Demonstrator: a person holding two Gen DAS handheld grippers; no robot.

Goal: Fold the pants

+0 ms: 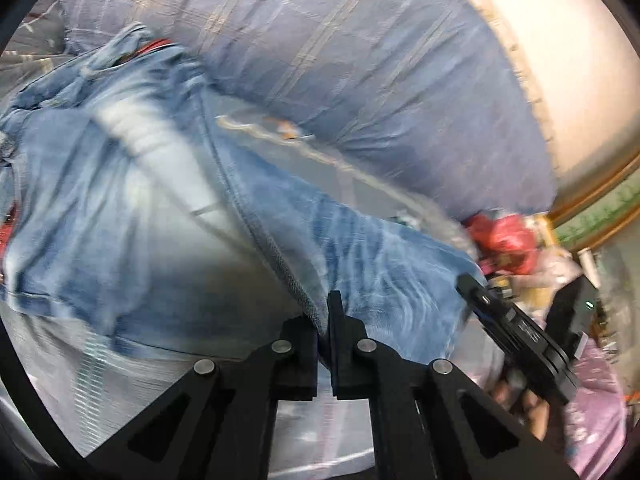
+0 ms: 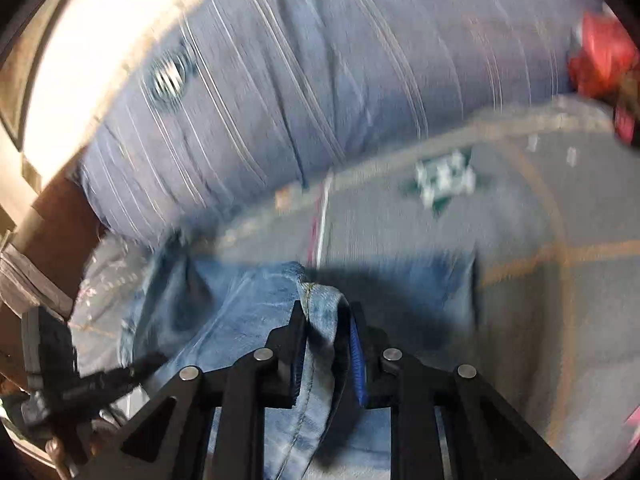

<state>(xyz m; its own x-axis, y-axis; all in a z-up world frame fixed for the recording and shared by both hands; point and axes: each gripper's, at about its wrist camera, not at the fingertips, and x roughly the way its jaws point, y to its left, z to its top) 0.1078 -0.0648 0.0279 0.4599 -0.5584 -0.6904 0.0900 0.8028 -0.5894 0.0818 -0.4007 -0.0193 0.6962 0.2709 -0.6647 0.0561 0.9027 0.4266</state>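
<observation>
Jeans, faded blue, lie on a bed with a grey patterned cover, a large blue checked pillow along the bed's far edge. The left gripper is closed tight on the thick side seam at the leg end nearest it. The right gripper pinches a bunched fold of hem denim, just beside the left one; its black body shows at the right edge of the left wrist view. From both grippers the pants' long axis runs away, towards the waistband at the bed's far left. Both ends look equally placed to carry the hems toward the waist. Motion blur hides finer detail.
</observation>
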